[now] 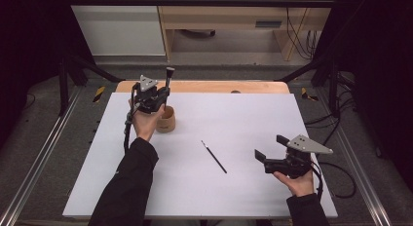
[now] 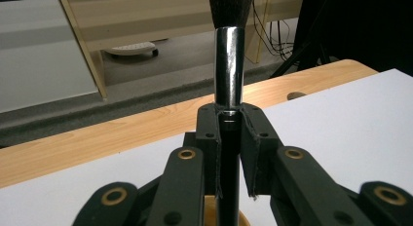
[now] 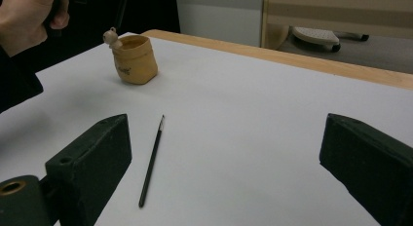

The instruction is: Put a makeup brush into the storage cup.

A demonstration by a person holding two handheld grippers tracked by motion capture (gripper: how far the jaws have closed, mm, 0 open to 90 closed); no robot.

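Nearest, the right claw [image 1: 259,157] rests spread and empty, well right of the cup [image 1: 166,120]. Farther off, the left claw [image 1: 164,92] pinches a brush [image 1: 168,79] upright, handle pointing down, directly above the cup.

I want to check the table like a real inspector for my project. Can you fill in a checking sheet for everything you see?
Surface: white board lying on a wooden table; no spills seen.
Job's things: big brush held upright, bristles up, above the small tan cup; thin brush lying loose mid-board.
Clutter: nothing seen.
Grippers: left gripper fingers shut on the big brush's handle; right gripper open, held low over the board, holding nothing.
Cables: one trails from each gripper; more hang by the furniture behind.
Surroundings: grey floor, pale wooden furniture, black frame bars.
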